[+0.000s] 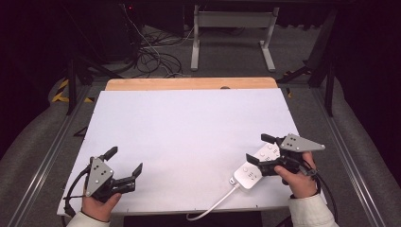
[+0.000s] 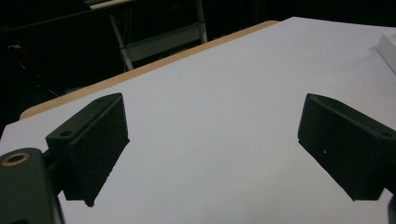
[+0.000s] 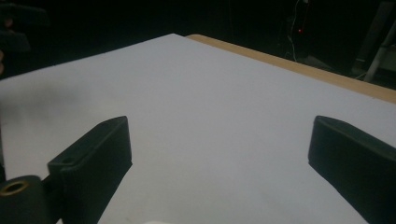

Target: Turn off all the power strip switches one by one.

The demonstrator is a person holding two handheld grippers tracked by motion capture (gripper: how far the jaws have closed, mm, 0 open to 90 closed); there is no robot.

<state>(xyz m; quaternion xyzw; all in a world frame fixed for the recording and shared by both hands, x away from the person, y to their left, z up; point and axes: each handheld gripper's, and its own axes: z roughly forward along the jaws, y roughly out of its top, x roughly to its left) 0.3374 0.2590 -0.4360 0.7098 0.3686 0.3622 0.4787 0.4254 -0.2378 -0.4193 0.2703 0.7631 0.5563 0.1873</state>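
- At the near left corner of the white table (image 1: pixel 189 123), the left gripper (image 1: pixel 126 161) is held by a hand (image 1: pixel 98 204); its jaws are spread wide apart with nothing between them.
- In the left gripper view, those jaws frame bare table surface, and a white edge of the power strip (image 2: pixel 387 49) shows at the far right.
- Towards the near right of the table lies the white power strip (image 1: pixel 255 165), set at a slant, its white cable (image 1: pixel 213 205) running off the near edge.
- The right gripper (image 1: pixel 257 148) hovers right over the power strip, its jaws released and spread wide, one on either side of the strip; whether they touch it cannot be told.
- The right hand (image 1: pixel 298 182) grasps that gripper near the table's right edge.
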